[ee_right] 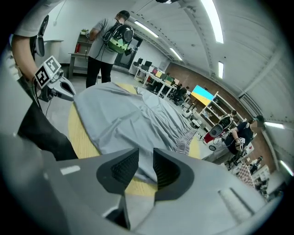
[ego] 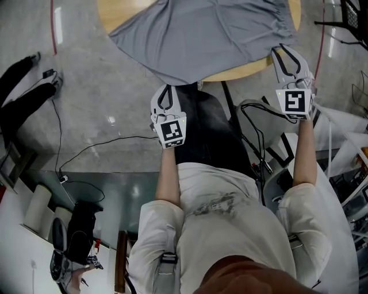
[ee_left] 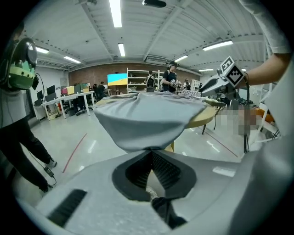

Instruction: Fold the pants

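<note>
The pants (ego: pixel 201 34) and the round wooden table (ego: pixel 247 70) beyond both tongs are cut off by the top edge of the head view, so the far part of the cloth is unseen. The left tongs (ego: pixel 167 92) are pressed together on the hanging near edge of the grey pants, whose fold drapes over their tips (ee_left: pixel 151 152) and hides the contact. A dark shape (ego: pixel 213 132) between the 2 tongs, under the table, is hard to make out.

The right tongs (ego: pixel 290 57) stand spread at the pants' gathered corner; cloth shows through their gap (ee_right: pixel 146 160), and the pads do not press it.

The floor (ego: pixel 103 103) left of the left tongs is glossy grey, crossed by a black cable (ego: pixel 86 152). Strip lights (ee_left: pixel 115 13) line the ceiling above desks and shelves.
</note>
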